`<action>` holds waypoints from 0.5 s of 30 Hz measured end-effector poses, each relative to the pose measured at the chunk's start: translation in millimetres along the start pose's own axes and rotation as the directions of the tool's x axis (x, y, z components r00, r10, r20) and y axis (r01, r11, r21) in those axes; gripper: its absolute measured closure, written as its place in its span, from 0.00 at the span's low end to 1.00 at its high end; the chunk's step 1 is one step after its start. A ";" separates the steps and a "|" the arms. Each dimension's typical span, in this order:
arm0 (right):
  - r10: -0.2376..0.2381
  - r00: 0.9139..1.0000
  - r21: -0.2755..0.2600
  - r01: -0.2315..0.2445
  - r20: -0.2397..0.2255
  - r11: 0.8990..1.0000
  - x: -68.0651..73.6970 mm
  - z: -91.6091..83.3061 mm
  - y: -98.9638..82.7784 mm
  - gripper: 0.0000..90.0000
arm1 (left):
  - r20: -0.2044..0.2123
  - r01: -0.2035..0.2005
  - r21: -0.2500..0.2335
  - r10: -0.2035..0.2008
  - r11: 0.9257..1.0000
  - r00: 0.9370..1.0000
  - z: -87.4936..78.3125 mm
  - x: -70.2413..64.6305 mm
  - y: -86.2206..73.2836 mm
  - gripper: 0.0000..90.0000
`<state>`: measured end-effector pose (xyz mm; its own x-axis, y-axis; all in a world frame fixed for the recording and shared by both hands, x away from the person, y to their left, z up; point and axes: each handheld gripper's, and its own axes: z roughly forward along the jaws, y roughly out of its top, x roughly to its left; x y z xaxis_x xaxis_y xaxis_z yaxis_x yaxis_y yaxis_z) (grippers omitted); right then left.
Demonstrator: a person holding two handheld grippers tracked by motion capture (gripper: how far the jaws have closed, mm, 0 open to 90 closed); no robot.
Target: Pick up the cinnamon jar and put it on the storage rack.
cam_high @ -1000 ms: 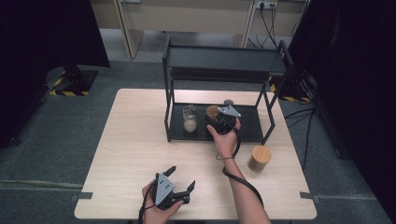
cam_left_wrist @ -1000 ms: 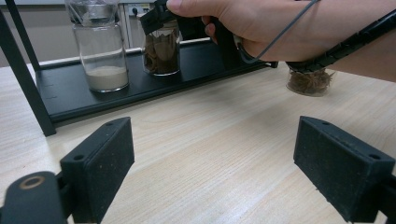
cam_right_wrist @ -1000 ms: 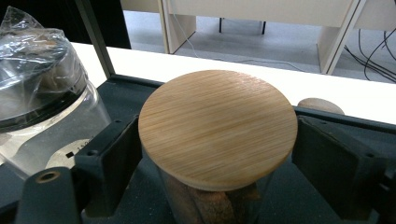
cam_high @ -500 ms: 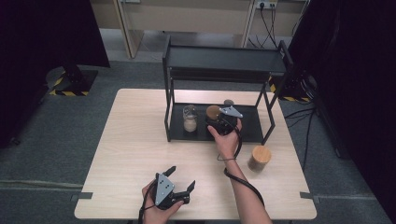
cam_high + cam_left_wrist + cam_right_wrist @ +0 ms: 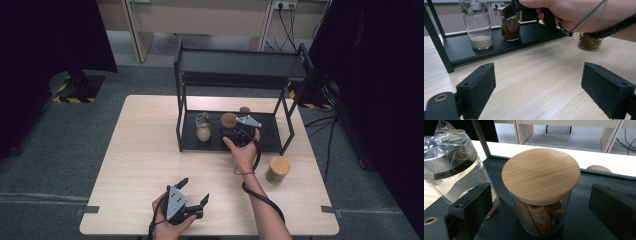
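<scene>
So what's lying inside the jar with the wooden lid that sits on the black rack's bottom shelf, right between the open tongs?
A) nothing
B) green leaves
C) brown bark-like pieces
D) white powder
C: through the glass of the wooden-lidded jar, brown bark-like pieces show; the white powder sits in the neighbouring plastic-covered jar.

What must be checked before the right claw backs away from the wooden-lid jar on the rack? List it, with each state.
1. Right claw released: ok. Its jaws have just been opening, and both pads stand clear of the wooden-lid jar between them.
2. Jar upright on the bottom shelf: ok.
3. Lid seated flat: ok.
4. Room beside the plastic-covered jar: cannot tell. One jaw overlaps it in the right gripper view.
5. Left claw out of the way: ok. It is open, empty and near the table's front edge.
</scene>
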<state>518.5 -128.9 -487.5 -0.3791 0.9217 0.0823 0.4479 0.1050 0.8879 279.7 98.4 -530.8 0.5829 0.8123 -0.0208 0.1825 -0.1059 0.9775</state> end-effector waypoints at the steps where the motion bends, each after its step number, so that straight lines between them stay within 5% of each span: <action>1: 0.001 1.000 0.000 -0.001 -0.003 1.000 -0.4 -0.8 -0.8 0.06 | 0.000 0.000 0.000 0.000 1.000 1.000 0.0 0.0 0.0 0.13; 15: -0.020 0.999 0.004 0.021 -0.025 1.000 3.5 -10.7 -1.8 0.04 | 0.000 0.002 -0.001 -0.002 1.000 1.000 -0.1 0.1 -0.1 0.13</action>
<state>507.8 -129.9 -484.0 -0.4080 0.9099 0.0753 0.4432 0.1253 0.8876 279.6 98.5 -530.8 0.5822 0.8127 -0.0226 0.1827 -0.1037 0.9777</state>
